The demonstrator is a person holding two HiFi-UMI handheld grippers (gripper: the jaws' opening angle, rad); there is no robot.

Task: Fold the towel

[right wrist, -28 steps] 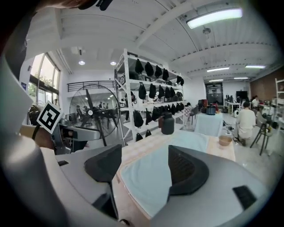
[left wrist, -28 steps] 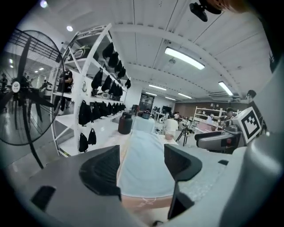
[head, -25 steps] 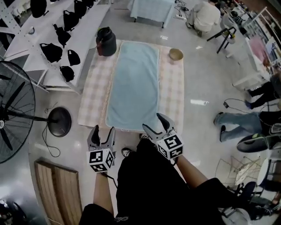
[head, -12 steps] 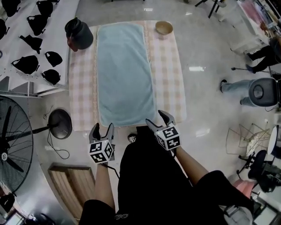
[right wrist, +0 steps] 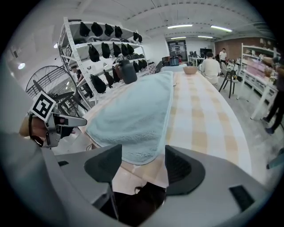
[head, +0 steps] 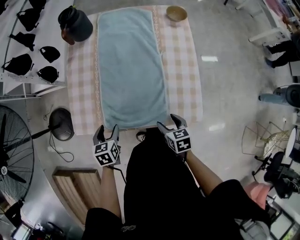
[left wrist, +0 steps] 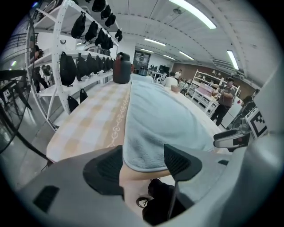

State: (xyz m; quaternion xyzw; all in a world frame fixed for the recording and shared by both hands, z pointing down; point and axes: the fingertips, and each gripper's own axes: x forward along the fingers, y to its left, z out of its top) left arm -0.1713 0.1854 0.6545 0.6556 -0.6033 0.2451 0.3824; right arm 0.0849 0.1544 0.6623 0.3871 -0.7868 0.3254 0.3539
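The towel (head: 131,65) lay flat and at full length along the middle of the table (head: 183,70), which was covered with a checked cloth. Its near short edge was at the table's near end, just in front of the person.

The left gripper (head: 107,129) and the right gripper (head: 168,122) hovered side by side at that near edge, each one in line with a near corner of the towel. Both had their jaws spread apart and held nothing. In each gripper view the corner showed between the jaws, but the pads were apart from the cloth. I judge that they were held so in order to take both corners together and carry the near end toward the far end for a first fold.

A dark jug (head: 75,24) and a bowl (head: 176,13) stood at the far corners, beside the towel and not on it, so the fold looked free.

The far edge of the towel was almost cut off by the top of the head view. Whether the near edge hung over the table end was hard to tell, and the person's body hid the floor below it. The inside of the bowl could not be made out.
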